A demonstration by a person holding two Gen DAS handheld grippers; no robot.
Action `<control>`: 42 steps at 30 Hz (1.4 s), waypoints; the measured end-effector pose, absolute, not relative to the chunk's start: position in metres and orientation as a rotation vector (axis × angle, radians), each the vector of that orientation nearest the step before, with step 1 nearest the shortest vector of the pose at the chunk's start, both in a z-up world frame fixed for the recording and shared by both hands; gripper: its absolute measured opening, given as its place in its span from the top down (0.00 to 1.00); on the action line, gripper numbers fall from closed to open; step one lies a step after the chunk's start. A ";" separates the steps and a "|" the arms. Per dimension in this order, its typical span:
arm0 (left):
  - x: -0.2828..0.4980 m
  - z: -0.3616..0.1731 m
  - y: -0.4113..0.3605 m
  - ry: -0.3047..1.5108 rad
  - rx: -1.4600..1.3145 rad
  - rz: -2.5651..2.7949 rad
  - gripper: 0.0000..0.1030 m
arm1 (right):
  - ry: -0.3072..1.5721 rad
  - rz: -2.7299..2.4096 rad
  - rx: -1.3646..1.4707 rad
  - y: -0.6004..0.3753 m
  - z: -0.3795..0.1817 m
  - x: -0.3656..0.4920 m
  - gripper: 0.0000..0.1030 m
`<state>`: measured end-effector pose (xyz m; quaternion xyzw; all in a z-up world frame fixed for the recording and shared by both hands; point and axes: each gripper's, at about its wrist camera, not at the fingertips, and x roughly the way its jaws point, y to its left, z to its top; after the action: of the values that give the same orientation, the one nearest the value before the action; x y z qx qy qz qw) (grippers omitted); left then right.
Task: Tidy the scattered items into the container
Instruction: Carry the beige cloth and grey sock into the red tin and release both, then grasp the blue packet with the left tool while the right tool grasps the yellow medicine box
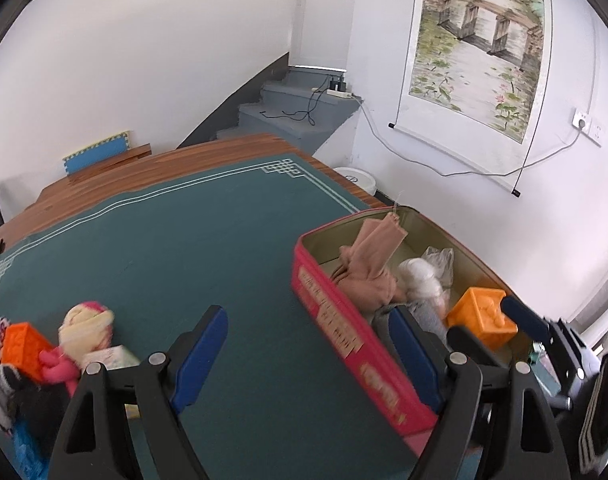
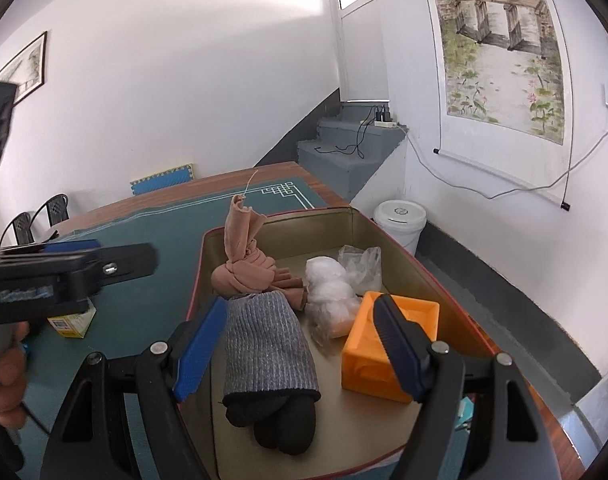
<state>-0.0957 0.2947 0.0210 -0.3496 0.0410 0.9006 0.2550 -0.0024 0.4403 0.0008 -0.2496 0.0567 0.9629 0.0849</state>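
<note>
A red tin (image 1: 344, 332) with a gold inside (image 2: 408, 256) stands on the green mat. In it lie a tan knotted sock (image 2: 247, 268), a grey and black sock (image 2: 267, 356), a white plastic-wrapped bundle (image 2: 328, 292) and an orange block (image 2: 388, 344). My right gripper (image 2: 299, 344) hangs open and empty over the tin, above the grey sock. My left gripper (image 1: 308, 360) is open and empty over the mat, left of the tin's near wall. Scattered items lie at the left: an orange block (image 1: 23, 344), a pink and cream sock roll (image 1: 87, 328), a small box (image 1: 111, 358), dark socks (image 1: 7, 396).
The green mat (image 1: 163, 248) covers a wooden table (image 1: 223, 152). A yellow box (image 2: 73, 322) sits on the mat left of the tin. A white bucket (image 2: 400, 220) stands on the floor beyond the table. Stairs and a wall scroll are behind.
</note>
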 end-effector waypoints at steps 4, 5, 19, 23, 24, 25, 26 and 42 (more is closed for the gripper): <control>-0.087 0.023 0.268 0.110 -0.948 2.474 0.18 | 0.155 2.877 -0.754 0.435 0.007 -0.002 0.23; -0.085 0.023 0.261 0.112 -0.948 2.484 0.18 | 0.154 2.882 -0.765 0.433 0.009 -0.002 0.23; -0.057 0.011 0.143 -0.025 -1.039 2.716 0.18 | 0.124 3.076 -0.901 0.338 0.036 -0.017 0.23; -0.053 0.005 0.101 -0.100 -1.071 2.794 0.18 | 0.089 3.117 -0.949 0.306 0.031 -0.028 0.23; -0.053 0.001 0.088 -0.148 -1.088 2.812 0.18 | 0.075 3.126 -0.965 0.298 0.029 -0.030 0.23; -0.054 -0.003 0.077 -0.191 -1.102 2.827 0.18 | 0.063 3.133 -0.981 0.289 0.027 -0.032 0.23; -0.054 -0.008 0.064 -0.234 -1.121 2.844 0.18 | 0.055 3.136 -1.000 0.283 0.024 -0.034 0.23; -0.086 -0.060 0.018 -0.329 -1.328 2.867 0.18 | -0.036 3.134 -1.143 0.237 -0.005 -0.062 0.23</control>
<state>-0.0855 0.0177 -0.0596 -0.4180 -0.1037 0.9024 -0.0174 -0.0621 0.2366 -0.0052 -0.3410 -0.0108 0.9350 -0.0971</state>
